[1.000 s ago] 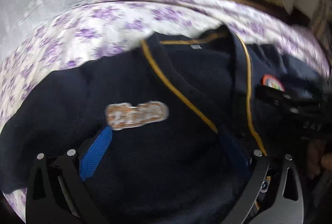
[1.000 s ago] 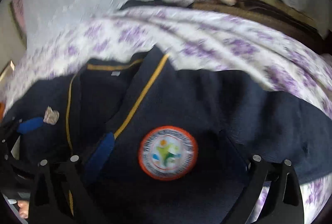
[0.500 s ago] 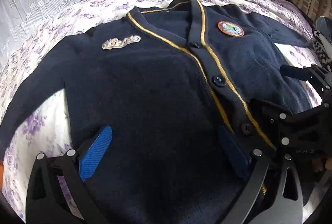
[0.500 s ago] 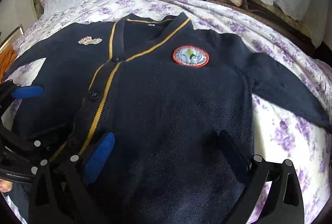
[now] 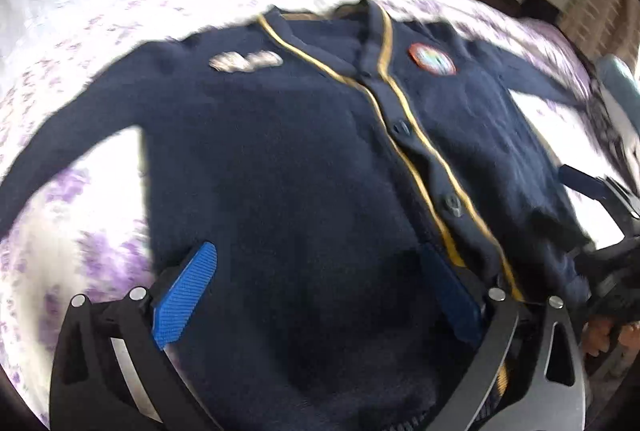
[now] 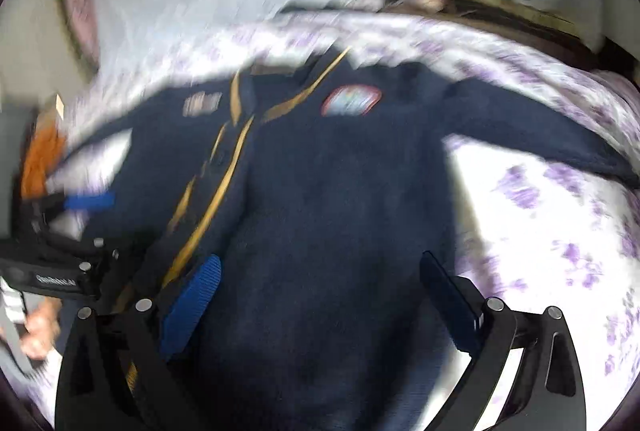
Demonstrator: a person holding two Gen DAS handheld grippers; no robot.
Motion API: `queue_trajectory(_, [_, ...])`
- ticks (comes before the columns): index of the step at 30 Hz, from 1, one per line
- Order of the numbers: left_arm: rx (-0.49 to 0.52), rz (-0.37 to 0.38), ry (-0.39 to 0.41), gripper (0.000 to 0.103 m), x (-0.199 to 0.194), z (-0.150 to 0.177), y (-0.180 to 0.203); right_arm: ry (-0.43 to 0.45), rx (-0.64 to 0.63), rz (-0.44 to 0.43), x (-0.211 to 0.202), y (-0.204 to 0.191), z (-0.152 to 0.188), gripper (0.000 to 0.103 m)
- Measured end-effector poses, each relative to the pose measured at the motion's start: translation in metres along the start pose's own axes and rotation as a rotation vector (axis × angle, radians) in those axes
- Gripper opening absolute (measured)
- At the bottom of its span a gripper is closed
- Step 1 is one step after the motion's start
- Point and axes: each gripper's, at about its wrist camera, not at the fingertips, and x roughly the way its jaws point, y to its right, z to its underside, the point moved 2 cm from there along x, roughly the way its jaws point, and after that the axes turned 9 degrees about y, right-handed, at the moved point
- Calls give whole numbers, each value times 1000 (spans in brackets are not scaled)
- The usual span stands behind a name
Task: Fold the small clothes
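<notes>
Two grippers: left gripper [image 5: 316, 291] and right gripper [image 6: 320, 295], jaws spread wide, holding nothing.
Cardigan [image 5: 288, 167]: flat on bed [image 5: 80, 231], collar far, hem nearest both jaws.

Our left gripper [image 5: 316, 291] has two black, triangular cut-out finger frames at seven and five o'clock in its own view, each with a pair of round silver screws on top. Its fingers [image 5: 186, 289] carry ribbed blue pads, bright at seven o'clock and shadowed at five. Our right gripper [image 6: 320, 301] is built the same way: black frames, silver screw heads and blue ribbed pads. In the right wrist view, a black bar at nine o'clock bears small white lettering, too blurred to read. Bare skin of our left hand [image 6: 40, 331] shows at eight o'clock.
</notes>
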Motion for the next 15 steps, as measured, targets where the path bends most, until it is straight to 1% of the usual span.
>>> queue_trajectory(1, [-8, 0, 30, 98, -10, -7, 0, 61, 70, -18, -11, 17, -13, 100])
queue_trajectory(2, [-18, 1, 73, 98, -18, -20, -1, 103, 120, -22, -15, 31, -23, 100])
queue_trajectory(3, [-24, 1, 99, 98, -26, -29, -2, 151, 170, -24, -19, 46, -31, 100])
queue_trajectory(4, [-31, 0, 124, 98, -31, -42, -1, 245, 232, -35, -26, 68, -41, 100])
queue_trajectory(5, [-38, -1, 150, 98, -33, -57, 0, 296, 264, -35, -24, 84, -47, 100])
queue_trajectory(6, [-43, -2, 167, 98, -36, -65, 1, 312, 307, 12, -22, 103, -54, 100])
queue_trajectory(7, [-46, -6, 187, 98, -37, -76, 3, 297, 356, 75, -17, 120, -60, 100])
queue_trajectory(8, [-49, -12, 206, 98, -34, -90, 8, 291, 395, 91, -13, 130, -62, 100])
queue_trajectory(9, [-51, -11, 214, 98, -32, -97, 11, 295, 432, 70, -10, 141, -61, 100])
queue_trajectory(10, [-51, -4, 220, 98, -28, -103, 15, 297, 474, 25, -5, 153, -58, 100])
queue_trajectory(11, [-48, 5, 220, 98, -21, -109, 21, 287, 526, 23, -2, 165, -52, 100])
queue_trajectory(12, [-37, 9, 214, 98, -8, -114, 29, 273, 576, 44, 1, 176, -44, 100])
queue_trajectory(13, [-30, 5, 212, 98, -5, -112, 30, 255, 623, 63, 5, 191, -37, 100])
queue_trajectory(15, [-1, -15, 202, 98, 17, -107, 36, 231, 676, 96, 6, 204, -27, 100])
